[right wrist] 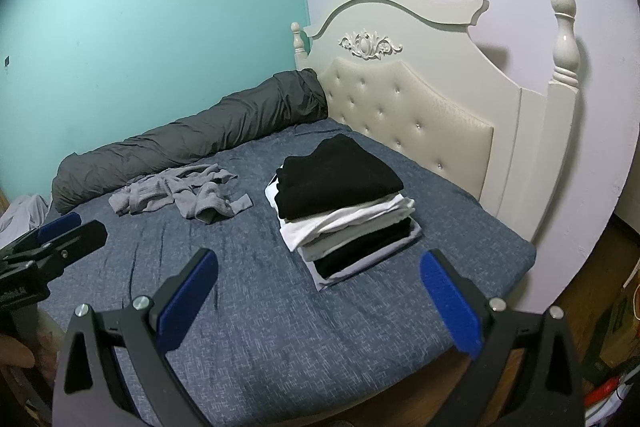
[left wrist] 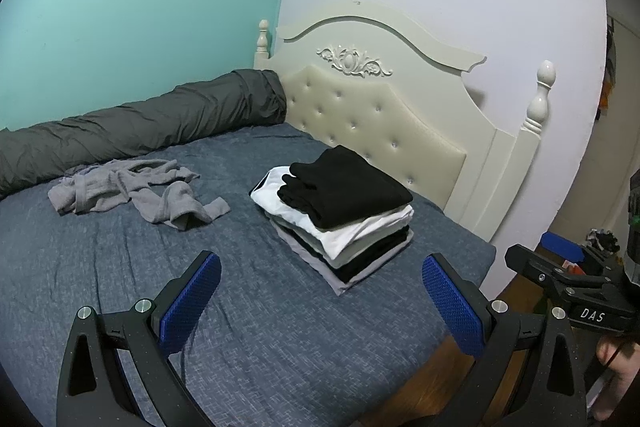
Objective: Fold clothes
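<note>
The jaws of both grippers stand wide open and hold nothing. The left gripper (left wrist: 320,291) hangs over the near part of the bed (left wrist: 280,327), and its blue pads (left wrist: 192,303) point toward the pillow end. The right gripper (right wrist: 316,291) hangs just beside it, also above the blue bed cover. From the left wrist view the right gripper shows as a black clamp at the right edge, with a bit of a hand (left wrist: 616,359) under it. From the right wrist view the left gripper shows as a black clamp at the left edge.

A neat pile of folded clothes (left wrist: 340,211) sits on the bed near the headboard (left wrist: 380,115). A black piece lies on top. Under it are white, pale, black and grey layers. The pile is well apart from both grippers.

A grey robe (left wrist: 132,193) lies crumpled on the bed, to the left of the pile and not touching it. It is not folded. Its sleeves and belt stick out in a messy way.

A long dark grey rolled blanket (left wrist: 140,131) lies along the far side of the bed, against the green wall (left wrist: 140,7). One end of it touches the cream headboard. The robe lies just in front of this roll.
</note>
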A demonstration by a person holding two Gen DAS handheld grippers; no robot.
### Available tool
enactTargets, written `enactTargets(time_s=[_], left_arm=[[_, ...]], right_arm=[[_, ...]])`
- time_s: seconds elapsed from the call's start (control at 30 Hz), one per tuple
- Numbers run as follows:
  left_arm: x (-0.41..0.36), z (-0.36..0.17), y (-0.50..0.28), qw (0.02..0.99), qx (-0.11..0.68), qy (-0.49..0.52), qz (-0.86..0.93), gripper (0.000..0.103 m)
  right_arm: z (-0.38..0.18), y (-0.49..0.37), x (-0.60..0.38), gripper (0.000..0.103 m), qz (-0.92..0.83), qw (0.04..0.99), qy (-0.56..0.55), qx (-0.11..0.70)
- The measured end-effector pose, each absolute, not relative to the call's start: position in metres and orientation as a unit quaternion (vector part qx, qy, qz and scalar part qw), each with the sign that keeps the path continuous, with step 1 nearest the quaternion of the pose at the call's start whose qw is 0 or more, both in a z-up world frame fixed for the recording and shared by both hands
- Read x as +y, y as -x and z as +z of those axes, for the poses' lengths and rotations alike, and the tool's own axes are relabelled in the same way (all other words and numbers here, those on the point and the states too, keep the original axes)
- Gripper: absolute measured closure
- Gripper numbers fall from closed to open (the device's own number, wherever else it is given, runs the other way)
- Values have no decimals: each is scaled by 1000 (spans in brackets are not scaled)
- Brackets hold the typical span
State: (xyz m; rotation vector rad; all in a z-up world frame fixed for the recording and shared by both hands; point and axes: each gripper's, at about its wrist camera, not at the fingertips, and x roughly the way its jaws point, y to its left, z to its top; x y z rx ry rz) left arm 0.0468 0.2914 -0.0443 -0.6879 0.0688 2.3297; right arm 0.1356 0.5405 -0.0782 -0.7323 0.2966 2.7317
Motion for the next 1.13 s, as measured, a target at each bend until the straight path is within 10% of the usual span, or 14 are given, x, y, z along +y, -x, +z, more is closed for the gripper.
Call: enactTargets(time_s=[1.13], left_arm=[[297,-48,-52,355,32,267,895,0]], right_arm=[[-85,-136,541,1,947,152,262,108]])
